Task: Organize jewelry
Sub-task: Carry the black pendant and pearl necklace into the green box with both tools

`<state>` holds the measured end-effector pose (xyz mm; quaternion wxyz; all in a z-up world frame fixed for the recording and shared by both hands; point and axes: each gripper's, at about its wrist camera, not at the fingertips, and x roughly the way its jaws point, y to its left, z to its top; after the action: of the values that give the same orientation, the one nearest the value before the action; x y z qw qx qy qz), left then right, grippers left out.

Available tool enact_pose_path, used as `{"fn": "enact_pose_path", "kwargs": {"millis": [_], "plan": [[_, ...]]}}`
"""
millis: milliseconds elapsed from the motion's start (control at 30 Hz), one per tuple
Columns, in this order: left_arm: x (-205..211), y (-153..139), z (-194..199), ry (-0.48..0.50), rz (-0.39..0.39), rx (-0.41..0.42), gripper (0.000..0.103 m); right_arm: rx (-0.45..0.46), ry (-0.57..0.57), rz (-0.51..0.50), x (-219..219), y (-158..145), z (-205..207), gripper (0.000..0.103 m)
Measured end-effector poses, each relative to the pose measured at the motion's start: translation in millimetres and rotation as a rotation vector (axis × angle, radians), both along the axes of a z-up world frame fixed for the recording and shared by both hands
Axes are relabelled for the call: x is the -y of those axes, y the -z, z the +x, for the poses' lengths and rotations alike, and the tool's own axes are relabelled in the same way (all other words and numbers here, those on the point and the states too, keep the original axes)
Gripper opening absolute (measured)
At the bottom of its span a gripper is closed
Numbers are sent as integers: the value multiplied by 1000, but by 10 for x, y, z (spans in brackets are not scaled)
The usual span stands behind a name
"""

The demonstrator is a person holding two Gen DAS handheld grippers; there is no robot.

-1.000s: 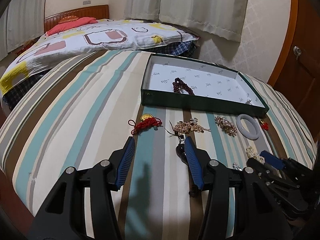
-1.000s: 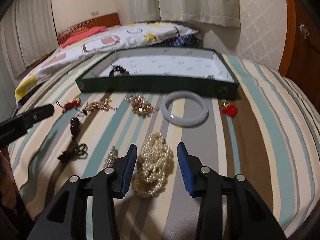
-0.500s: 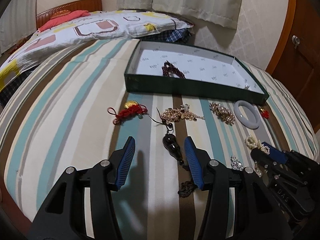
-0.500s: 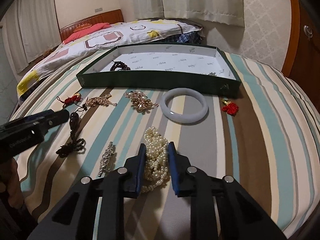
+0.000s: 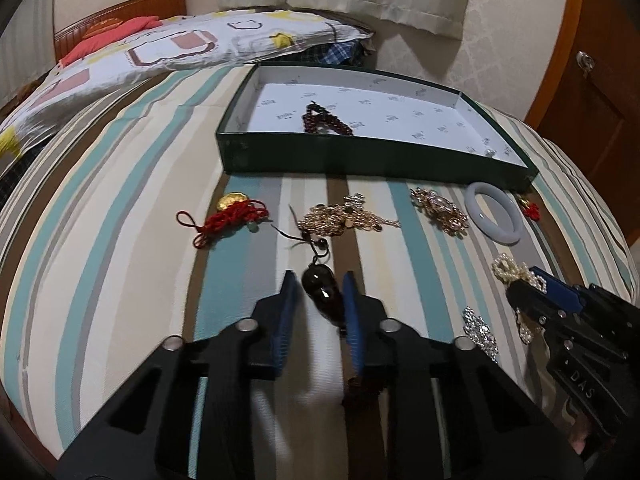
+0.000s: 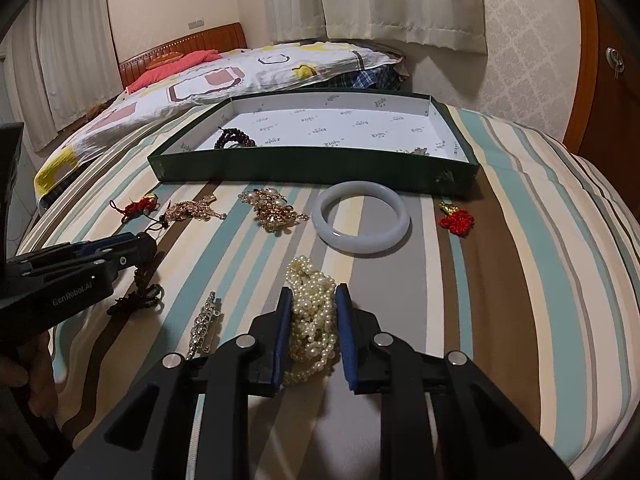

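A green box (image 5: 360,160) with a white inside holds a dark red bead bracelet (image 5: 326,120); the box also shows in the right wrist view (image 6: 312,168). My left gripper (image 5: 319,286) has closed around a dark pendant (image 5: 323,294) with a black tassel, lying on the striped cover. My right gripper (image 6: 312,300) is shut on a bundle of pearl strands (image 6: 314,312) resting on the cover. A white jade bangle (image 6: 362,218), two gold pieces (image 6: 274,210), a red knot charm (image 6: 456,222) and a crystal brooch (image 6: 204,324) lie loose.
A red cord with a gold charm (image 5: 232,216) lies left of the gold pieces. A quilted bed (image 6: 200,76) lies beyond the box. A wooden door (image 5: 592,92) stands at the right. The striped surface drops away at its edges.
My left gripper moved forward and closed from wide open around the dark pendant. My right gripper closed on the pearls and stays shut on them.
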<state>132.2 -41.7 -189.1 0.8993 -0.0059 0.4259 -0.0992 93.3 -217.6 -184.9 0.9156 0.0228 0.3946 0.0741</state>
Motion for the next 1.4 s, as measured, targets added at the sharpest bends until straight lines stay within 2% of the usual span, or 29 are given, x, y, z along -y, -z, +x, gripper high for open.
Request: {"fn": "enact_pose_path", "kwargs": {"millis": [300,567,733,1400], "plan": [[-1,-19,-34,21,-22,8,20,7,-4,2,-10,-22,-5,22],[32,-167,-95,38,-20,64,20,14,-4,10,-12,-39,14,20],[43,-185,-94,41,-19,70,20,17,-4,10,-5,-48,-4,19],[36,-383,-101,38,-38,123,20,94,13,29,46,-330,-51,18]]}}
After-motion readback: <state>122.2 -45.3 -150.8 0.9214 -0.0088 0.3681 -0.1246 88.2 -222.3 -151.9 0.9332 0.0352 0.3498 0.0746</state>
